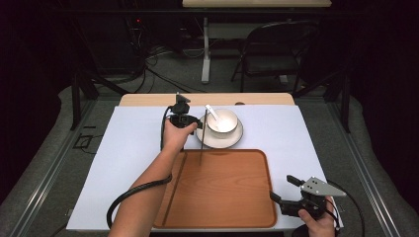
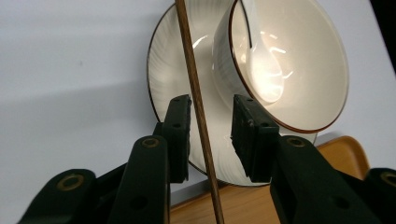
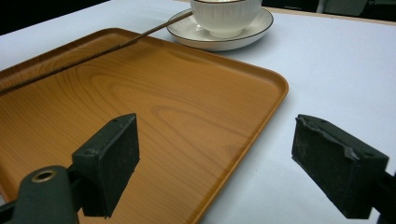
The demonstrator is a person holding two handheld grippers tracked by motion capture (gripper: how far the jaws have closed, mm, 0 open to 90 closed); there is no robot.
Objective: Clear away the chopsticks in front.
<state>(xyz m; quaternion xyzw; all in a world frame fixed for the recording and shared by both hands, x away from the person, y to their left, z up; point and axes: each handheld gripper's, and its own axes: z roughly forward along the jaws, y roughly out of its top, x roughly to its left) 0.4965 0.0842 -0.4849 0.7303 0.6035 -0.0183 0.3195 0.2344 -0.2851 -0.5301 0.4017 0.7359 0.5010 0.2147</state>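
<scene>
A thin brown chopstick [image 1: 201, 143] leans from the saucer's [image 1: 237, 138] rim down onto the wooden tray [image 1: 232, 187]. On the saucer stands a white bowl [image 1: 225, 120] with a white spoon [image 1: 212, 112] in it. My left gripper [image 1: 196, 122] is at the saucer's left. In the left gripper view the chopstick [image 2: 194, 88] runs between the jaws of the left gripper [image 2: 211, 109], close to the left pad, with a gap to the right pad. My right gripper [image 1: 284, 188] stands open over the tray's near right corner, with nothing between its jaws.
A second thin dark stick [image 1: 173, 190] lies along the tray's left part. A white sheet [image 1: 133, 148] covers the table around the tray. Beyond the table's far edge stand a folding chair [image 1: 272, 49] and a table leg.
</scene>
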